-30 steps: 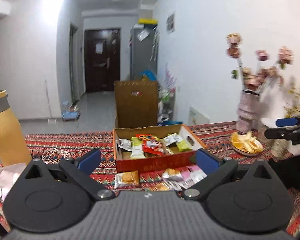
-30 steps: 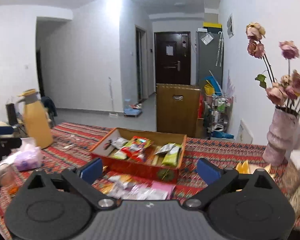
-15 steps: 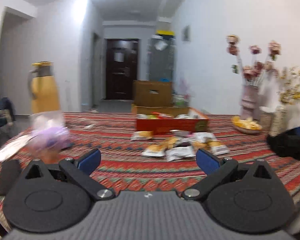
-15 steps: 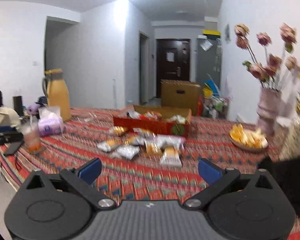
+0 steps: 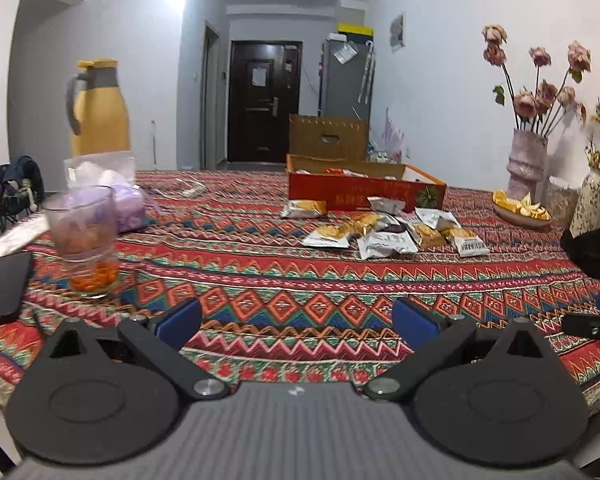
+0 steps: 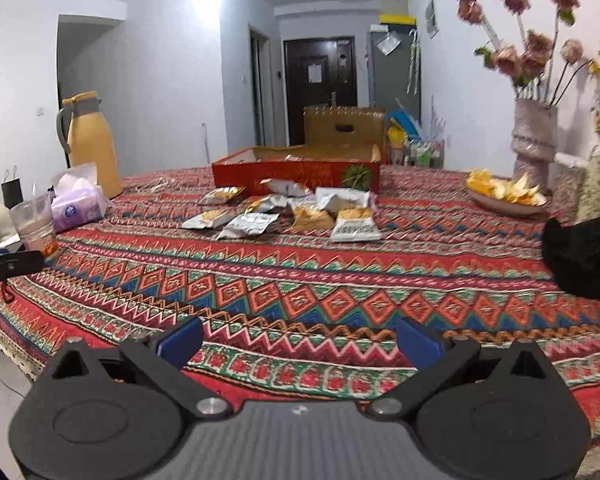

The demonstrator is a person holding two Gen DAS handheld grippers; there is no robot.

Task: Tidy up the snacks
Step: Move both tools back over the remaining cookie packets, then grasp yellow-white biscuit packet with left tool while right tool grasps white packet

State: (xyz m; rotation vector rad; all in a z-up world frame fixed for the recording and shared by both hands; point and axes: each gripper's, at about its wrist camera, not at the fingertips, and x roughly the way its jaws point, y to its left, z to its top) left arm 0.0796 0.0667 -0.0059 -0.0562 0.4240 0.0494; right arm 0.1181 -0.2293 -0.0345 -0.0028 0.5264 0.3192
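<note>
Left gripper (image 5: 296,322) and right gripper (image 6: 299,338) both spread wide, holding nothing, low over near edge of patterned red woven tablecloth (image 6: 300,280). Shallow red cardboard box (image 6: 296,174) at far middle, long axis left-right across both views, open top up. Loose pile of foil snack packets (image 6: 284,212) flat on cloth just in front of box, well apart from both grippers.

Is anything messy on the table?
Yes. A bunch of snack packets lie scattered on the tablecloth in front of the red box instead of inside it. Some overlap in a loose heap. Nothing looks spilled or broken.
</note>
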